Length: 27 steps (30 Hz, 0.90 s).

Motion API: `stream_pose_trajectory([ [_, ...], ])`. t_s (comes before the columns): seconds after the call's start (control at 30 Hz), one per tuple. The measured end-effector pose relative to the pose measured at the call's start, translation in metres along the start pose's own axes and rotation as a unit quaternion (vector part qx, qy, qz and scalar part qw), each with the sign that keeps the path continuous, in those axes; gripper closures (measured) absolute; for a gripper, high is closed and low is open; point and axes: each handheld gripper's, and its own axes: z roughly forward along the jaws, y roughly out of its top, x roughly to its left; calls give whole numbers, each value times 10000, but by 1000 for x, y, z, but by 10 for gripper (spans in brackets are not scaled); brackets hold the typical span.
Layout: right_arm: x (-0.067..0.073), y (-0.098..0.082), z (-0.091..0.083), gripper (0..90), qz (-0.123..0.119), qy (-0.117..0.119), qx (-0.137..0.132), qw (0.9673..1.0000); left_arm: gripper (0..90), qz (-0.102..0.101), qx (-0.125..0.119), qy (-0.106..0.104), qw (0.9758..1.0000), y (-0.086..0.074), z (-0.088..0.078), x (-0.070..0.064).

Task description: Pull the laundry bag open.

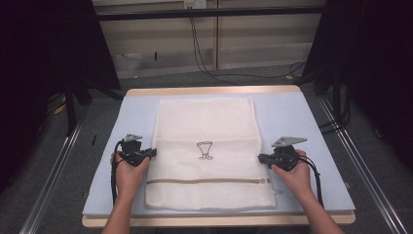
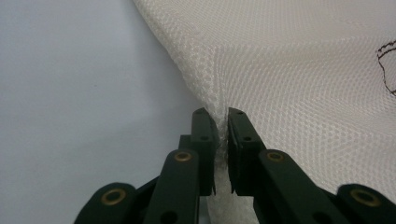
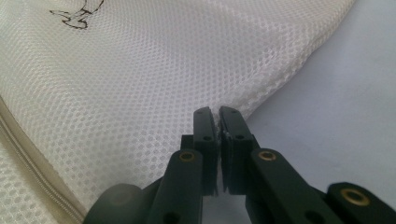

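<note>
A white mesh laundry bag (image 1: 207, 151) lies flat on the pale blue table top (image 1: 311, 146), with a small black goblet drawing (image 1: 205, 149) at its middle and a beige zipper (image 1: 204, 181) running across near its front. My left gripper (image 1: 153, 152) is shut on the bag's left edge; mesh (image 2: 280, 70) is pinched between its jaws (image 2: 222, 122). At the bag's right edge my right gripper (image 1: 261, 158) is shut on the mesh (image 3: 154, 84), its jaws (image 3: 218, 116) pressed together on the rim. A hand holds each gripper.
The table's wooden rim (image 1: 214, 90) shows at the far side. Black cables (image 1: 204, 58) run over the grey floor behind. Dark curtains (image 1: 58, 48) stand at both sides, and metal rails (image 1: 360, 161) flank the table.
</note>
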Motion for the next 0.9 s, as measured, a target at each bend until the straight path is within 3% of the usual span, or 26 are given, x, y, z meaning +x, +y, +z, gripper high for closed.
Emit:
stream_pose_trajectory([
  [0.17, 0, 0, -1, 853, 6, -18, -14, 10000, 797, 6, 7, 45, 10000, 1, -1, -1],
  [0.27, -1, 1, -6, 790, -6, -56, -134, 9999, 659, -112, -275, 192, 9994, 6, -9, -3],
  [0.4, 0, 0, -12, 772, -44, -113, -218, 9997, 560, 8, -376, -20, 9993, 11, -15, -9],
  [0.5, -1, -1, -19, 839, -66, -106, -332, 9994, 528, 36, -431, -275, 9987, 15, -14, -20],
  [0.53, -1, -2, -24, 881, -81, -37, -393, 9992, 489, 135, -410, -382, 9983, 16, -12, -27],
  [0.6, -1, -3, -28, 893, -175, 0, -421, 9990, 459, 156, -420, -420, 9981, 17, -11, -30],
  [0.63, -1, -3, -29, 896, -208, 35, -443, 9988, 444, 227, -382, -550, 9975, 17, -10, -36],
  [0.9, 7, -4, -34, 900, -374, 118, -410, 9984, 380, 377, -324, -794, 9956, 19, -6, -51],
])
